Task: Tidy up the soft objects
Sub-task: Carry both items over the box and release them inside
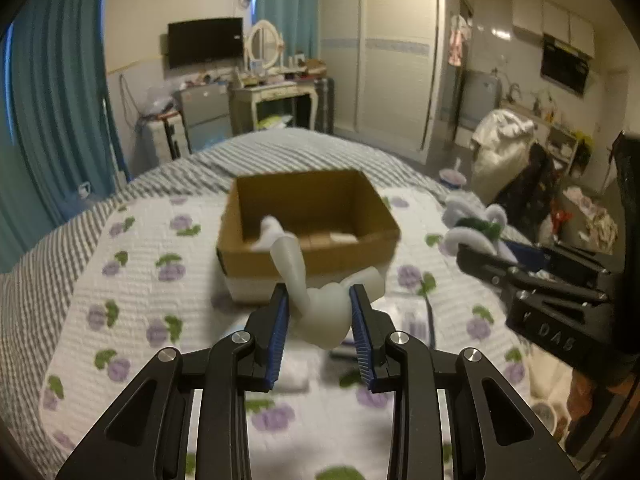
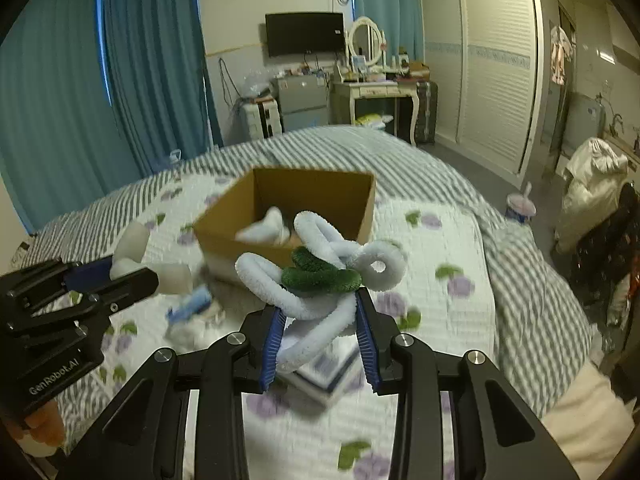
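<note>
Left tongs [image 1: 319, 300] are clamped on a smooth, rubbery-looking white toy [image 1: 320, 304] with long floppy bits, held up in the air just short of the cardboard box [image 1: 308, 220]. Right tongs [image 2: 320, 304] are closed around a fuzzy bundle of pale blue loops [image 2: 320, 276] with a dark green loop [image 2: 320, 274] twisted through it, chenille sort of texture, also lifted in front of the box.

The box is plain brown, open-topped, and sits on a white quilt [image 1: 132, 280] printed with purple fruit and green leaves, toward the middle of the bed [image 1: 280, 148], which has a grey striped sheet out to the far edge. One white soft piece [image 2: 266, 228] already lies inside against the near wall.

The right view catches a small blue-and-white thing [image 2: 192, 304] on the quilt near the box's left corner, blurry, can't tell what it is, plus a flat printed pack [image 2: 324, 368] under the tongs. The left view shows the bundle from the side, off by the bed's right edge.
</note>
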Action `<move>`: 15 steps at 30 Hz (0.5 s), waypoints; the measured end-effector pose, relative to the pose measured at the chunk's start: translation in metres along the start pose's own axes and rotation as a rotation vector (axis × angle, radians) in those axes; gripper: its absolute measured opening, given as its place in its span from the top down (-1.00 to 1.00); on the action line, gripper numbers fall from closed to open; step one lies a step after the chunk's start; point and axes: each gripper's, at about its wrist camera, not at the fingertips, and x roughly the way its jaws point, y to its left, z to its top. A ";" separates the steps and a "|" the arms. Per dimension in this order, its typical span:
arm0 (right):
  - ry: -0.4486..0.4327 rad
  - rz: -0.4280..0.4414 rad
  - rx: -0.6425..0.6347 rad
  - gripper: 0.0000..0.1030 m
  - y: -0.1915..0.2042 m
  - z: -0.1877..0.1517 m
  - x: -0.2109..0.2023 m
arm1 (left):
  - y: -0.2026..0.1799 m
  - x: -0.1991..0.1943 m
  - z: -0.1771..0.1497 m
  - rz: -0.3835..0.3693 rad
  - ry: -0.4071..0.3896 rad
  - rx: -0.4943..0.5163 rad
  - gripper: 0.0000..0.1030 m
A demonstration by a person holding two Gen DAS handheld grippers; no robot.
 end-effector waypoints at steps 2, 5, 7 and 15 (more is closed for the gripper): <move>-0.018 0.002 -0.006 0.35 -0.002 0.016 0.005 | 0.006 0.008 0.012 0.005 -0.014 -0.015 0.43; -0.045 -0.005 -0.022 0.35 -0.004 0.041 0.012 | 0.013 0.020 0.030 0.028 -0.035 -0.018 0.43; -0.061 -0.008 -0.040 0.35 -0.002 0.057 0.017 | 0.016 0.032 0.045 0.052 -0.051 -0.005 0.43; -0.081 -0.007 -0.076 0.35 0.001 0.105 0.058 | 0.032 0.083 0.082 0.100 -0.056 0.005 0.43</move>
